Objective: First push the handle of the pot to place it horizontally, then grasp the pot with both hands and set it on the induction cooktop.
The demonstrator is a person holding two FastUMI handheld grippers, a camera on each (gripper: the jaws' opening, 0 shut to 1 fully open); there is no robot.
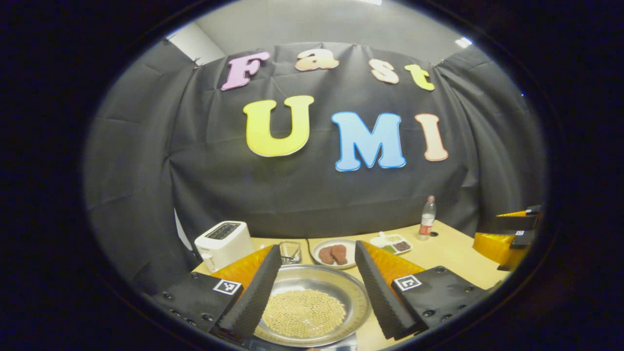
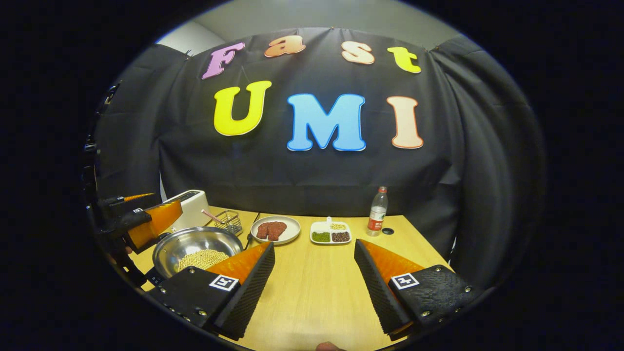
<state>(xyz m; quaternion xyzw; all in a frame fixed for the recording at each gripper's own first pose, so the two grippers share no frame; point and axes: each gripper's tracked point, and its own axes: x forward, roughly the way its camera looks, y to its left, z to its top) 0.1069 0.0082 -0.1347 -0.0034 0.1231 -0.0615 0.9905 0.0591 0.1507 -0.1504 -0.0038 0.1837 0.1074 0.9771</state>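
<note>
A steel pot (image 1: 312,302) holding pale beans lies directly below my left gripper (image 1: 318,251), whose fingers (image 1: 253,297) stand wide apart over the rim without touching it. A dark glossy edge of the induction cooktop (image 1: 302,344) shows under the pot. In the right gripper view the pot (image 2: 197,251) sits at the table's left, with the cooktop's dark corner (image 2: 153,279) beneath it and the left gripper (image 2: 141,222) just above its left side. My right gripper (image 2: 314,246) is open over bare wood, right of the pot. I cannot make out the pot's handle.
On the wooden table (image 2: 312,287), behind the pot, stand a white toaster (image 2: 192,207), a wire basket (image 2: 229,222), a plate of meat (image 2: 275,229), a divided dish (image 2: 331,233) and a bottle (image 2: 378,211). The right gripper (image 1: 512,239) shows at the far right.
</note>
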